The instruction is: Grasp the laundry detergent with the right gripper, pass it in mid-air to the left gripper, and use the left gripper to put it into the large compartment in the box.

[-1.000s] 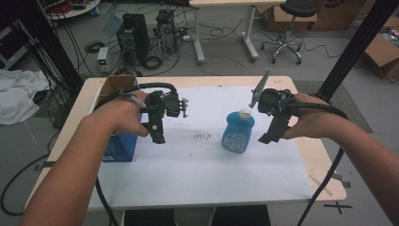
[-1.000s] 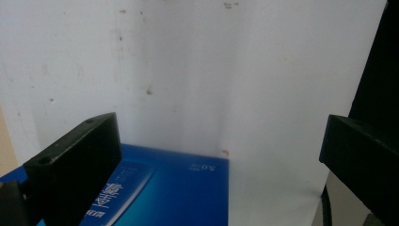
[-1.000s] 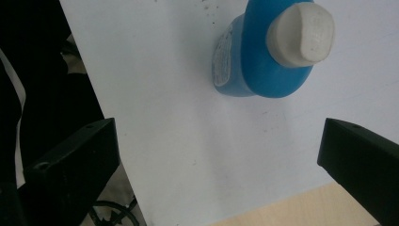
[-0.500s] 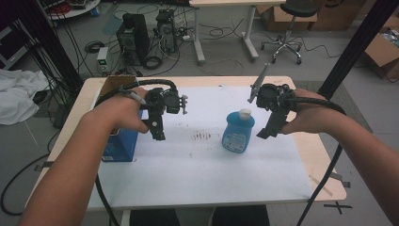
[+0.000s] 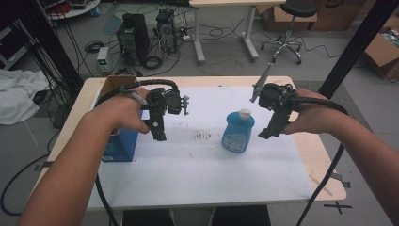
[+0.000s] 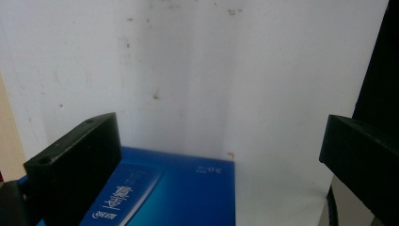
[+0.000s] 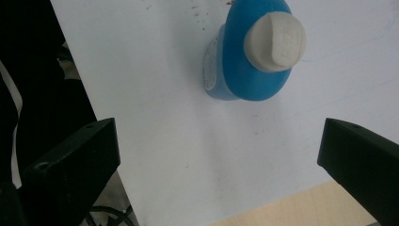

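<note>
A blue bottle (image 5: pixel 237 134) with a white cap (image 5: pixel 244 113) stands upright on the white sheet (image 5: pixel 202 169), right of centre. My right gripper (image 5: pixel 265 134) hovers just right of it, open and holding nothing. The right gripper view looks down on the blue bottle (image 7: pixel 249 70) and its cap (image 7: pixel 275 41), which lie ahead of my wide-apart jaws (image 7: pixel 219 141). My left gripper (image 5: pixel 158 135) hangs open over the sheet, beside a blue box (image 5: pixel 120 143). In the left gripper view the blue box (image 6: pixel 179 193) lies below and just ahead of my open jaws (image 6: pixel 221 136).
An open cardboard box (image 5: pixel 115 84) stands at the table's back left corner behind the blue box. Bare wooden table edge (image 5: pixel 320 155) shows right of the sheet. Dark smudges (image 5: pixel 203 136) mark the sheet's middle. Computers, cables and a stool stand on the floor beyond.
Both hands have shifted only slightly. The bottle and the blue box stay where they were.
</note>
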Tool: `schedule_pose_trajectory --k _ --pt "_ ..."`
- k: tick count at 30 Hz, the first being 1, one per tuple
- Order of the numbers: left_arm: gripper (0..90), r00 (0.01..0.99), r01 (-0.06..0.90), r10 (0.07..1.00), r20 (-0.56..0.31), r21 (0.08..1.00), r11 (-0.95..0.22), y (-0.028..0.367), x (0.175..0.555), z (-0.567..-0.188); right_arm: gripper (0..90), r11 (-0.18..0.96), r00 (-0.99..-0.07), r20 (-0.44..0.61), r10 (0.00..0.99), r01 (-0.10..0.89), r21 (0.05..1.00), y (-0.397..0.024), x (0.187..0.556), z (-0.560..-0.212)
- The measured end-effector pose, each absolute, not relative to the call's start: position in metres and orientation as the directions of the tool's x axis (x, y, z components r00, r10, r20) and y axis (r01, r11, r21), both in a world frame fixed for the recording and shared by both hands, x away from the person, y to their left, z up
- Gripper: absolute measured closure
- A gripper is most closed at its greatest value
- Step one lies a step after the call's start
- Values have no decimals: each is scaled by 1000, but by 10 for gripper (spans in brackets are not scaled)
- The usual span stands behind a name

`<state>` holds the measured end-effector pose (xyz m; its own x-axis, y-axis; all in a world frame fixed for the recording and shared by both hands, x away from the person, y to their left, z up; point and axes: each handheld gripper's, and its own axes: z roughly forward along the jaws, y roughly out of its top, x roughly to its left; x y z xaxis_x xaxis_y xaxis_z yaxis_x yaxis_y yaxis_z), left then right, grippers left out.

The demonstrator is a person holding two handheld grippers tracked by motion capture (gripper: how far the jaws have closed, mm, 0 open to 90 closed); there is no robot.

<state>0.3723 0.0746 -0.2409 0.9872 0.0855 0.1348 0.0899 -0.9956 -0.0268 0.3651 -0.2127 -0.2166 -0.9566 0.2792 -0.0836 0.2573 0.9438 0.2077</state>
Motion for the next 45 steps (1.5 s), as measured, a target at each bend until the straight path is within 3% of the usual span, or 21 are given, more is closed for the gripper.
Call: schedule_pose_trajectory --k 17,33,45 --pt "1 987 87 82 141 -30 -996 75 371 -239 0 922 -943 -50 330 311 232 -243 378 -244" --pt "1 986 79 75 146 -24 -997 75 367 -238 0 845 -936 36 350 332 420 -259 390 -293" --pt "1 987 76 71 143 -27 -997 74 365 -239 0 797 -929 70 362 348 494 -260 401 -340"
